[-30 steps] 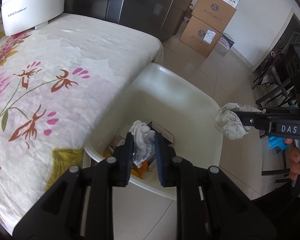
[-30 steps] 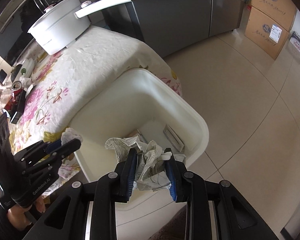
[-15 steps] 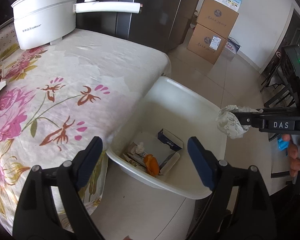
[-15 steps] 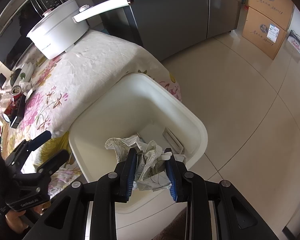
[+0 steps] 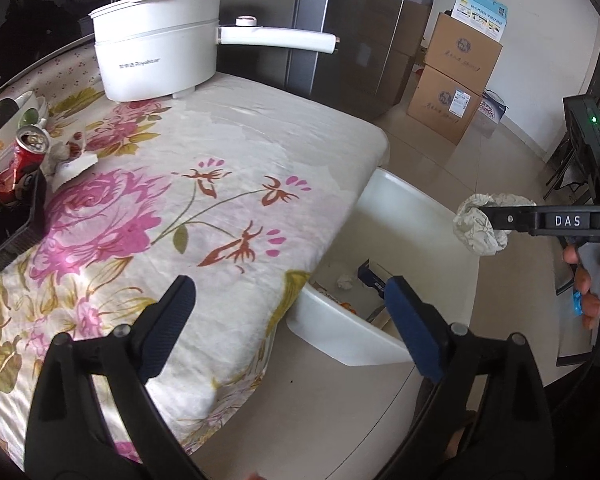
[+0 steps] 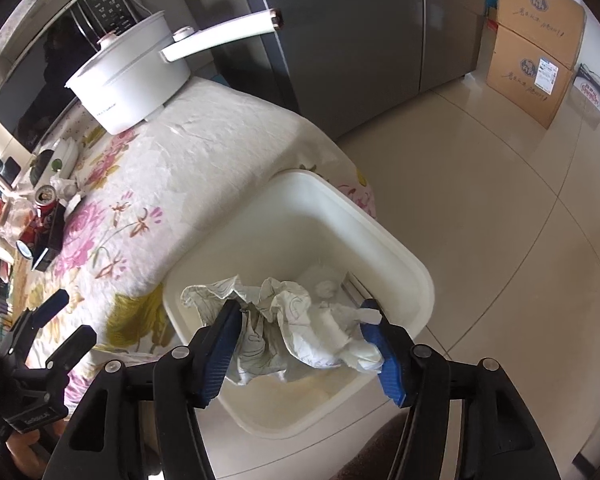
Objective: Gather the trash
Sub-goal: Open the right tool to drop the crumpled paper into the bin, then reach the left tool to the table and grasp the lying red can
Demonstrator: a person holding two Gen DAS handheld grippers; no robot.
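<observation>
A home kitchen or dining corner: a tall steel fridge, a white electric cooking pot on a surface under a flowered cloth, a microwave, stacked cardboard boxes on a tiled floor.

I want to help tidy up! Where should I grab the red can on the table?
Pinch the red can around its upper round wall, coming down from above: it stands upright, and the black tray in front hides its lower part.
</observation>
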